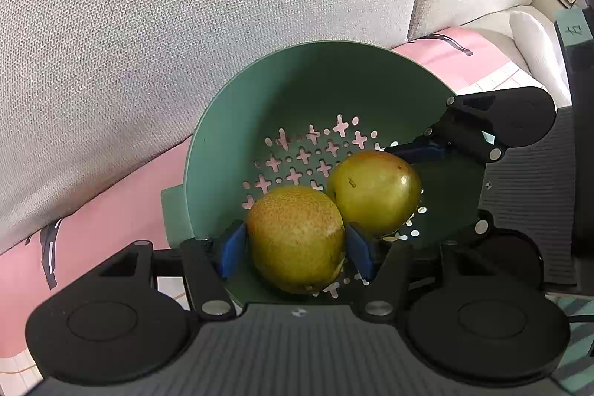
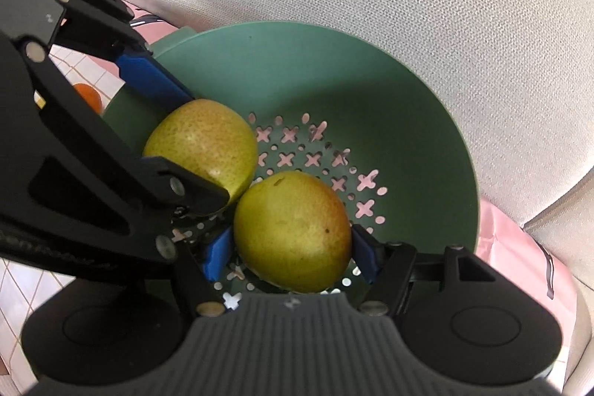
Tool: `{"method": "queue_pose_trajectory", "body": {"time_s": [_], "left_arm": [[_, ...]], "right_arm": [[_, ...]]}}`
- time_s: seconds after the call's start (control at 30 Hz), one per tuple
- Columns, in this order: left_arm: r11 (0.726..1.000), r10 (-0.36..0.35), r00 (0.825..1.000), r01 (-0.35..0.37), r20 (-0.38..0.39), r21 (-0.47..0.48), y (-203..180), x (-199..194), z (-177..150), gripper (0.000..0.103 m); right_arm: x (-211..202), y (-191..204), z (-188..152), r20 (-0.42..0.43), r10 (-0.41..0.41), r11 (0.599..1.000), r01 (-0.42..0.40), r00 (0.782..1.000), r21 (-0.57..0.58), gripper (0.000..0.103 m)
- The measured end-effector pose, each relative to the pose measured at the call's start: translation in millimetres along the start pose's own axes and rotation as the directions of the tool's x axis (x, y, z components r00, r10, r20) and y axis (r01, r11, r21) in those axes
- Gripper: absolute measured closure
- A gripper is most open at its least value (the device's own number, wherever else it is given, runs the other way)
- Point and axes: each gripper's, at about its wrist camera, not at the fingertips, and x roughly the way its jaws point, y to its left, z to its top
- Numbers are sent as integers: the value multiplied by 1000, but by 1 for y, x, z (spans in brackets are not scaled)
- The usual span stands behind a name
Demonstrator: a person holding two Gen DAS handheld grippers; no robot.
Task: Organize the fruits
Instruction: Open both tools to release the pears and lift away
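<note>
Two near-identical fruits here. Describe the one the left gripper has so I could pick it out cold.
Find the green colander resting against the beige sofa cushion; two yellow-green fruits touch inside it. The left gripper brackets the speckled fruit, whose skin is matte, rough and orange-dotted. The smoother fruit, glossy with a reddish blush, sits in the right gripper.

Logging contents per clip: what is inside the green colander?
Two yellow-green pears: left gripper clamps the speckled pear, right gripper the blushed pear. Green colander floor beneath them is hidden.
</note>
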Motion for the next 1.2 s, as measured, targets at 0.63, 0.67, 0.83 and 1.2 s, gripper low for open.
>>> {"method": "queue_pose_trajectory", "body": {"time_s": [0.63, 0.67, 0.83, 1.2], "left_arm": [[998, 22, 985, -11, 169, -62, 6, -59, -19, 27], [998, 25, 982, -12, 189, -69, 6, -67, -23, 27], [993, 65, 960, -34, 274, -117, 9, -101, -46, 27], [972, 141, 915, -56, 379, -227, 12, -156, -110, 27]], "right_arm": [[-24, -15, -1, 84, 38, 981, -53, 996, 188, 27], [-28, -14, -3, 100, 41, 977, -60, 994, 205, 27], [-57, -2, -18, 203, 14, 953, -75, 979, 293, 27], [-110, 51, -50, 371, -17, 898, -149, 929, 413, 27]]}}
